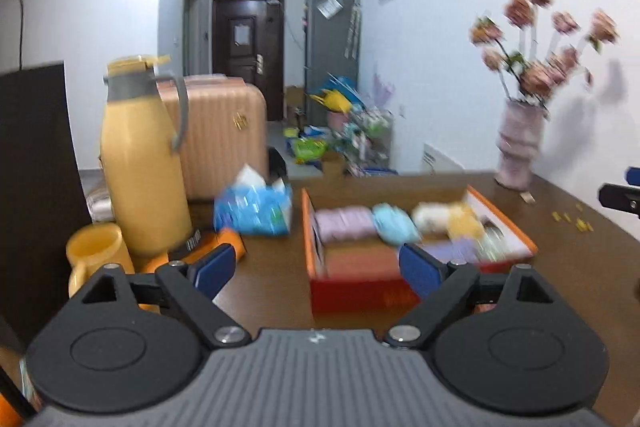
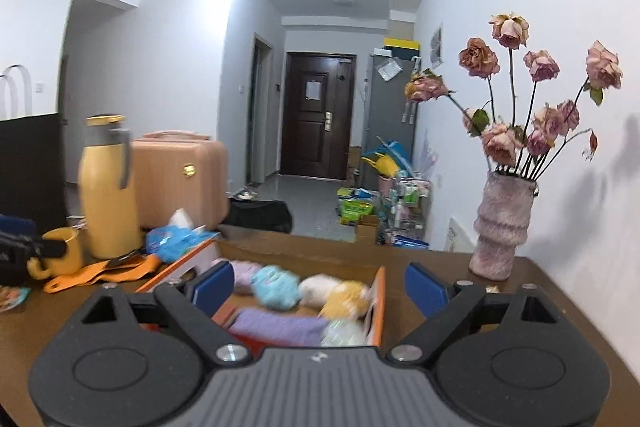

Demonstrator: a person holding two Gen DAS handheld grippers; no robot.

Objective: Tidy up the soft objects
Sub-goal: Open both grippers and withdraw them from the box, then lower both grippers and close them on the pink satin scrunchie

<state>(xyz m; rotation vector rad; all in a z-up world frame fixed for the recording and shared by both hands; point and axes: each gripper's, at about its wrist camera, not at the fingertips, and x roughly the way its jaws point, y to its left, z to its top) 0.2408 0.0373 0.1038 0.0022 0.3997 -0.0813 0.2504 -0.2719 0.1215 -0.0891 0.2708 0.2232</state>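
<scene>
Table [image 1: 560, 267]: brown top that carries everything; the box sits near its middle, so every place below is told from the box.
Suitcase [image 1: 224, 131]: pink, behind the box to its left, off the table as far as I can tell.
Vase [image 2: 500, 227]: pale and ribbed, with dried roses, to the right of the box by the wall, likely parked clear of the work.
Flask [image 1: 140, 163]: yellow, upright, well left of the box.
Box [image 1: 404, 291]: orange-rimmed, open on top, so soft things can be dropped in from above.
Soft things [image 2: 276, 285]: rolled bundles in lilac, light blue, cream and yellow lie side by side along the far wall of the box; a flatter purple piece lies nearer in. They look blurred, so what each one is I cannot say. Packing them in a row seems meant to leave the near floor of the box free.
Tissue pack [image 1: 256, 211]: blue, just left of the box, outside it.
Mug [image 1: 96, 255]: yellow, left of the box, in front of the flask.
Left gripper [image 1: 316, 271]: jaws spread wide, nothing between them, above the box's near left corner.
Right gripper [image 2: 320, 285]: jaws spread wide, empty, facing the box's right end.
</scene>
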